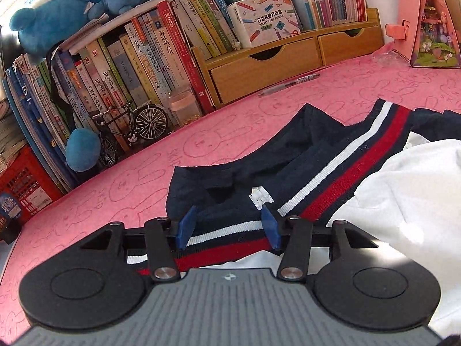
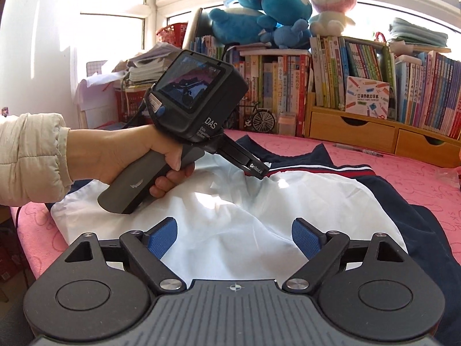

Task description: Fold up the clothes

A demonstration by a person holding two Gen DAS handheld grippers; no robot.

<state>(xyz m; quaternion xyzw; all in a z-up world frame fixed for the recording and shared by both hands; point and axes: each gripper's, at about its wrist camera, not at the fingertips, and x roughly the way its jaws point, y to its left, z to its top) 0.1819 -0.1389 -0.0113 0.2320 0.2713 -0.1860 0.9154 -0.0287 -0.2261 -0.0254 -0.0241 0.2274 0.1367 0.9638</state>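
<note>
Pink rabbit-print cloth covers the bench [image 1: 86, 210], with books [image 1: 138, 66] and wooden drawers [image 1: 259, 72] behind. Left to right in the left wrist view, a model bicycle [image 1: 129, 127] stands by the books, then the navy garment [image 1: 259, 167] with its white and red striped collar lies spread, its white panel [image 1: 403, 190] rightmost. The left gripper [image 1: 229, 226] has its jaws apart over the collar. The right gripper [image 2: 234, 239] hangs over the white panel, jaws spread wide.
</note>
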